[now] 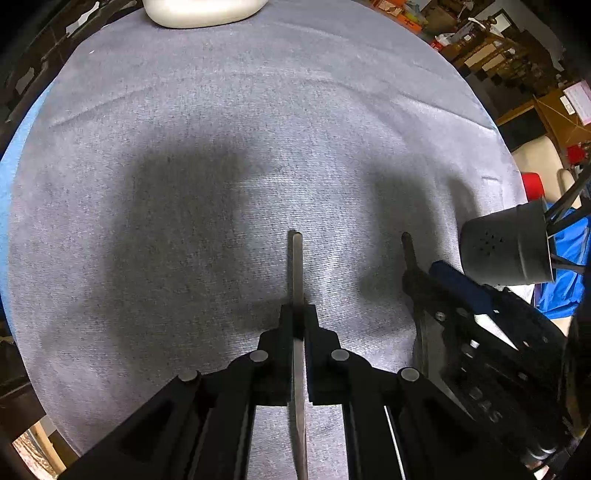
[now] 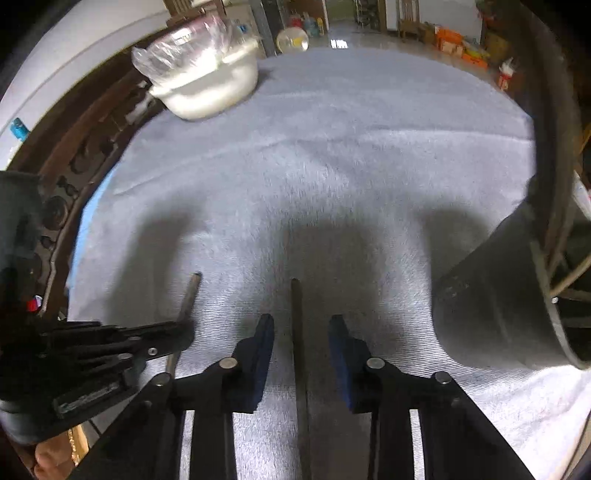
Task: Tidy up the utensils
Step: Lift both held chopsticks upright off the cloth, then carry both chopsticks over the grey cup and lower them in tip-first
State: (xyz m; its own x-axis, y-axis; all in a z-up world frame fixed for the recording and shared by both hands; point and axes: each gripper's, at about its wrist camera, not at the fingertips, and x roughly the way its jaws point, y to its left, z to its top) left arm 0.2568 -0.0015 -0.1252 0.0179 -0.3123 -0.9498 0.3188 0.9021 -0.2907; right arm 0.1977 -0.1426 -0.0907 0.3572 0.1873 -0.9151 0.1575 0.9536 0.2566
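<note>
My left gripper (image 1: 297,321) is shut on a flat metal utensil handle (image 1: 296,258) that points forward over the grey cloth. It also shows at the left of the right wrist view (image 2: 181,328), with its utensil (image 2: 190,295). My right gripper (image 2: 301,354) is open; a second metal utensil (image 2: 297,332) lies between its blue pads (image 2: 264,350), apart from both. In the left wrist view the right gripper (image 1: 443,280) sits at the right beside that utensil (image 1: 408,251). A dark perforated utensil holder (image 1: 506,247) stands at the right, large in the right wrist view (image 2: 491,295).
A grey cloth (image 1: 221,147) covers the round table. A white lidded container (image 2: 210,85) with plastic wrap stands at the far left edge, also at the top of the left wrist view (image 1: 203,13). Dark carved furniture (image 2: 74,177) lies left; cluttered room beyond.
</note>
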